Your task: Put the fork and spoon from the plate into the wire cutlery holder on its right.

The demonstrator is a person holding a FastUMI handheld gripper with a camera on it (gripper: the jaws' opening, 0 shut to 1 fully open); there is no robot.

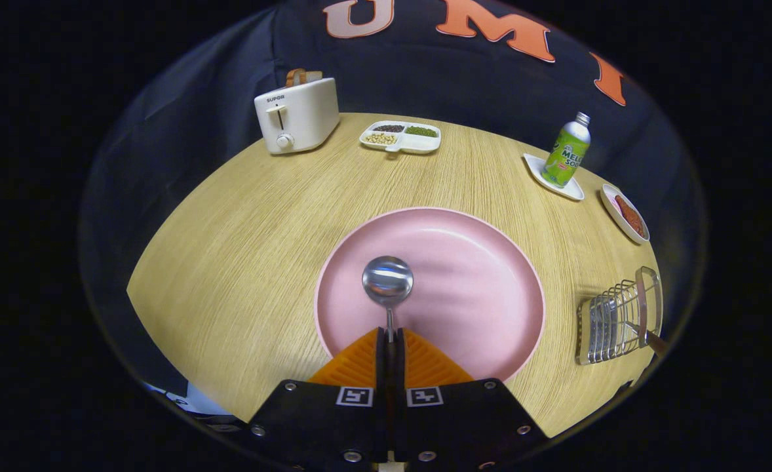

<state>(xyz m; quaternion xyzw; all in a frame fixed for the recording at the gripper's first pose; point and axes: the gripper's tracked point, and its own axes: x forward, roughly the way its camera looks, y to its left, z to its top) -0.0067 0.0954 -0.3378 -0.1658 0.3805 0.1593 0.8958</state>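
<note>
Gripper (390,337) clamps the spoon (387,280) by its handle above the plate (484,295); carry it level toward three o'clock, lowering into the wire cutlery holder (612,321).

Toaster (297,115), far left of the table: short brand word on its front. Bottle (566,154), far right edge: printed label, large lettering. Gripper (390,334), fingers clamped on the spoon (387,280) handle: two square coded markers.
</note>
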